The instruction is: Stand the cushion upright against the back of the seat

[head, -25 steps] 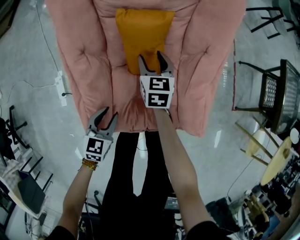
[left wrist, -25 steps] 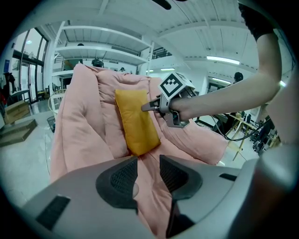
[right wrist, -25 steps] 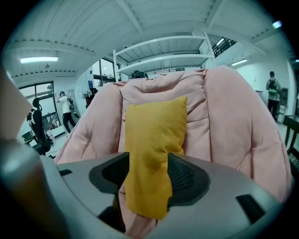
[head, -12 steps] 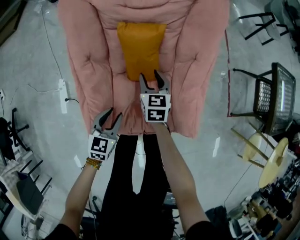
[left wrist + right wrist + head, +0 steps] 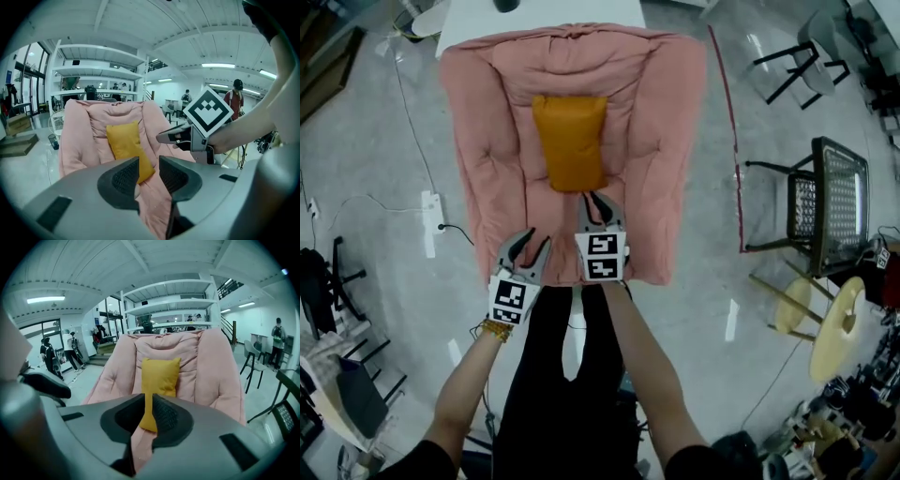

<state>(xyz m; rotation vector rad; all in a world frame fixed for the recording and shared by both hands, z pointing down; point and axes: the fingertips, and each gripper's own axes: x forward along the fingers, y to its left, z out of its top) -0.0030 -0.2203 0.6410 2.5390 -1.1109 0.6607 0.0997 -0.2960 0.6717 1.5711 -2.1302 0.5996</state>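
An orange cushion (image 5: 570,141) stands upright against the back of the pink padded seat (image 5: 487,141). Both gripper views show the cushion (image 5: 123,138) (image 5: 160,373) resting there with nothing touching it. My right gripper (image 5: 593,200) hovers over the seat's front edge, short of the cushion's lower end. Its jaws have just been closing and only a narrow slit is left, with nothing in it (image 5: 149,416). My left gripper (image 5: 530,242) is beside it at the seat's front left corner, open and empty (image 5: 149,168).
A black mesh chair (image 5: 839,202) and a pale round stool (image 5: 834,328) stand to the right. A power strip (image 5: 433,208) with a cable lies on the floor to the left. A white table (image 5: 534,11) is behind the seat. People stand far off in the room.
Both grippers have drawn back from the seat toward me and risen. The right one has left the cushion's lower edge and its jaws have narrowed. The cushion stays put.
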